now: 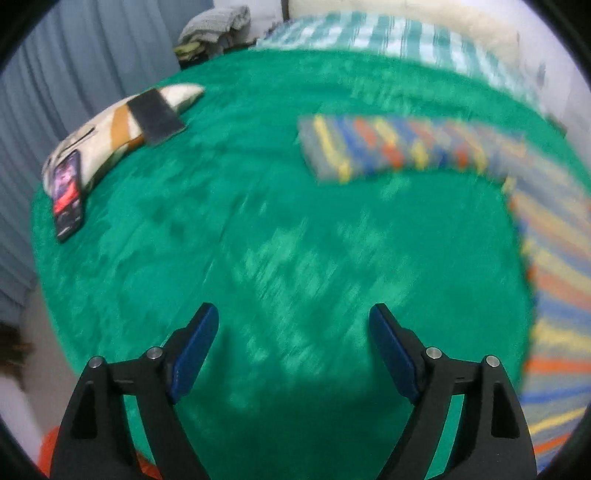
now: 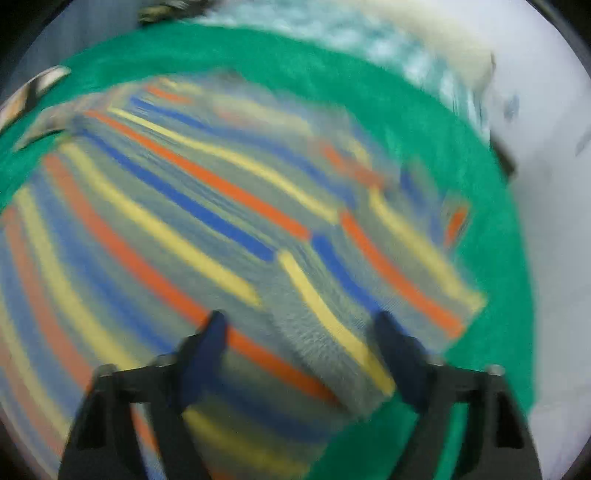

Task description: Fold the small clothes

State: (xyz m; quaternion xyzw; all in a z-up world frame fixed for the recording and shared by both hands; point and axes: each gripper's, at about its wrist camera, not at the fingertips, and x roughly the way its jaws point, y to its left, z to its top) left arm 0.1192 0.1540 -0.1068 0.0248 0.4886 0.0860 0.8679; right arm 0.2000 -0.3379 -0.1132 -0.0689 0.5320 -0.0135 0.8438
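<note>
Your left tongs hang released over the green blanket; your right tongs, released, straddle the striped garment lying on that blanket.

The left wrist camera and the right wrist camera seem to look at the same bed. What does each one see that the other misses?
Only the left view shows the phone leaning on a patterned pillow, a clothes pile beyond, and the open left gripper over bare blanket. Only the right view shows the right gripper, jaws apart, above the striped garment. Both share the green blanket and that garment, though blurred.
</note>
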